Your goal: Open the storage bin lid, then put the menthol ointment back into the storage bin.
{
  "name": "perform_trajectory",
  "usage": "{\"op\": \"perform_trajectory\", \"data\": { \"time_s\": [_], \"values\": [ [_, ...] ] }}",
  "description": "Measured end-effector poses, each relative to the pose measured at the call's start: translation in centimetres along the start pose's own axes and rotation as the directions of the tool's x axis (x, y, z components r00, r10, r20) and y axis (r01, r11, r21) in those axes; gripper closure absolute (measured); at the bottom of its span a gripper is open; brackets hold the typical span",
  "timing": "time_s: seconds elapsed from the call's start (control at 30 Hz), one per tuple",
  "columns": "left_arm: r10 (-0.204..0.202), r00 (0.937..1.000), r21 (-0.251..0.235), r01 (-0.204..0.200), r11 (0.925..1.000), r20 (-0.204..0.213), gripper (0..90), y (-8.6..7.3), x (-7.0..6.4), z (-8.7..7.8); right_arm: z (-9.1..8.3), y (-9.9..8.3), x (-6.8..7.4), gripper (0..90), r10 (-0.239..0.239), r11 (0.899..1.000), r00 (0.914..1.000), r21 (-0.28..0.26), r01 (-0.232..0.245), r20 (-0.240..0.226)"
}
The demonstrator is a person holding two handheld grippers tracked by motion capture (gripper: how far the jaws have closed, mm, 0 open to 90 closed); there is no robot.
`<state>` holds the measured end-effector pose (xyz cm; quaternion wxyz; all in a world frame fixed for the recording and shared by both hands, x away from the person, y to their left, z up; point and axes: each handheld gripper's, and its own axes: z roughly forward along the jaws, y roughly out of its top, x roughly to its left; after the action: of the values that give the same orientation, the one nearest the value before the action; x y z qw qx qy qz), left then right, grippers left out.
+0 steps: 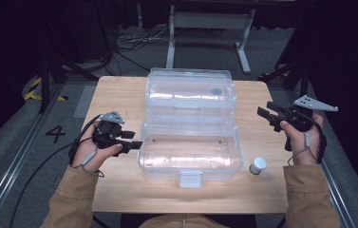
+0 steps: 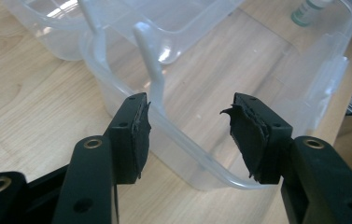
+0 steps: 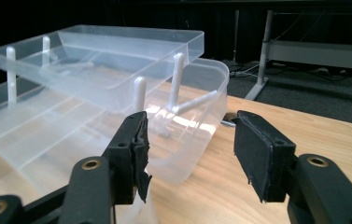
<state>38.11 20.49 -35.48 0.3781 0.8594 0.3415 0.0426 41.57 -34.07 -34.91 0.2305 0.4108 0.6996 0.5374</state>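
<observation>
A clear plastic toolbox (image 1: 191, 159) lies open in the middle of the wooden table, with a clear tray (image 3: 117, 60) raised on white arms (image 3: 178, 79) over its far half. My left gripper (image 1: 134, 142) is at the near half's left end. It is open, and its jaws (image 2: 185, 126) straddle the box's rim (image 2: 183, 137) without closing on it. My right gripper (image 1: 264, 116) hangs open off the box's right end, apart from it. Its open jaws (image 3: 190, 140) face the box's end wall (image 3: 201, 135), with nothing between them.
A small green bottle with a white cap (image 1: 257, 165) stands on the table right of the box's front corner, and the bottle (image 2: 309, 10) shows through the clear wall. A white latch (image 1: 190, 178) hangs off the box front. Bare table (image 1: 115, 95) lies left and right.
</observation>
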Motion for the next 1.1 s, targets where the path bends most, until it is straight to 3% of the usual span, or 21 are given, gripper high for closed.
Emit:
{"op": "perform_trajectory", "data": {
  "time_s": [0.13, 0.27, 0.53, 0.73, 0.93, 1.1],
  "values": [
    [-0.009, 0.9999, -0.039, 0.008, 0.9992, -0.015, 44.4, -0.1, 0.3, -0.3, -1.3, -0.1, -0.1, 45.1, -0.028, 0.999, 0.9991, 0.022, 0.027, 0.03],
    [-0.006, 0.9997, -0.063, 0.004, 0.998, -0.025, 40.9, -0.1, 0.6, -0.3, -2.4, -0.1, -0.1, 44.4, 0.028, 1.0, 0.9981, 0.008, -0.028, 0.055],
    [-0.042, 0.9979, -0.084, 0.037, 0.9957, -0.049, 40.0, -0.2, 1.5, -0.7, -4.5, 0.2, -0.1, 43.2, 0.014, 1.0, 0.9959, 0.025, -0.017, 0.09],
    [-0.042, 0.9971, -0.097, 0.036, 0.9947, -0.064, 39.7, -0.2, 2.0, -1.0, -5.0, 0.0, 0.2, 44.5, -0.09, 0.988, 0.9949, 0.13, 0.083, 0.046],
    [-0.054, 0.9963, -0.094, 0.048, 0.9944, -0.067, 39.4, -0.3, 2.0, -1.1, -5.2, 0.1, 0.6, 43.4, -0.12, 0.979, 0.9926, 0.166, 0.115, 0.017],
    [-0.047, 0.996, -0.089, 0.041, 0.9952, -0.076, 38.9, -0.5, 2.1, -1.1, -5.2, 0.1, 0.7, 41.5, -0.102, 0.978, 0.9947, 0.185, 0.101, -0.002]
  ]
}}
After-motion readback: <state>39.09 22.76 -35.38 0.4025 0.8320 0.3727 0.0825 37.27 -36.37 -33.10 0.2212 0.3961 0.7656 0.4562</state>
